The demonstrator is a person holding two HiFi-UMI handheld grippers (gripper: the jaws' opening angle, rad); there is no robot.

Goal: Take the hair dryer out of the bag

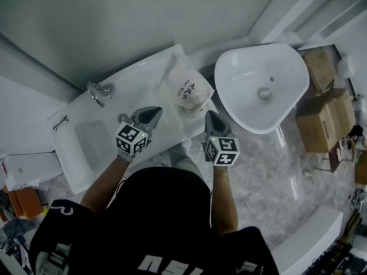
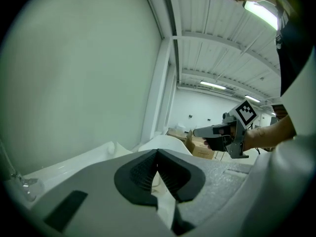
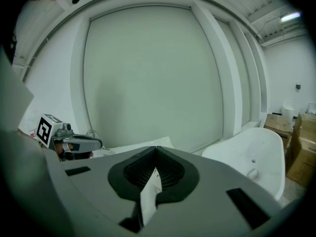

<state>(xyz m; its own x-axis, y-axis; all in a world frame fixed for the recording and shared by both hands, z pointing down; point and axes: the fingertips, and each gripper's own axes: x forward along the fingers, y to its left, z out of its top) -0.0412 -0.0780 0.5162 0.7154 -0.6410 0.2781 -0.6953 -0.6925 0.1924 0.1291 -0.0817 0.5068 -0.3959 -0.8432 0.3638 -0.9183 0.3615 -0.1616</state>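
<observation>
A white paper bag (image 1: 184, 88) with dark print stands on the white counter (image 1: 143, 73), between the faucet and the round basin. No hair dryer shows; what is inside the bag is hidden. My left gripper (image 1: 155, 112) is shut, just short of the bag's near left side. On the bag's near right side, my right gripper (image 1: 210, 115) is also shut. In the left gripper view the jaws (image 2: 158, 152) meet with nothing gripped, and a sliver of the bag (image 2: 166, 204) shows below them. The right gripper view shows shut jaws (image 3: 156, 149) and a strip of the bag (image 3: 148, 194).
A chrome faucet (image 1: 98, 90) and a sunken sink (image 1: 94, 142) lie left of the bag. A large white round basin (image 1: 264, 85) stands to the right, with cardboard boxes (image 1: 327, 116) beyond it. Glasses (image 1: 61, 122) rest at the counter's left end. A wall runs behind the counter.
</observation>
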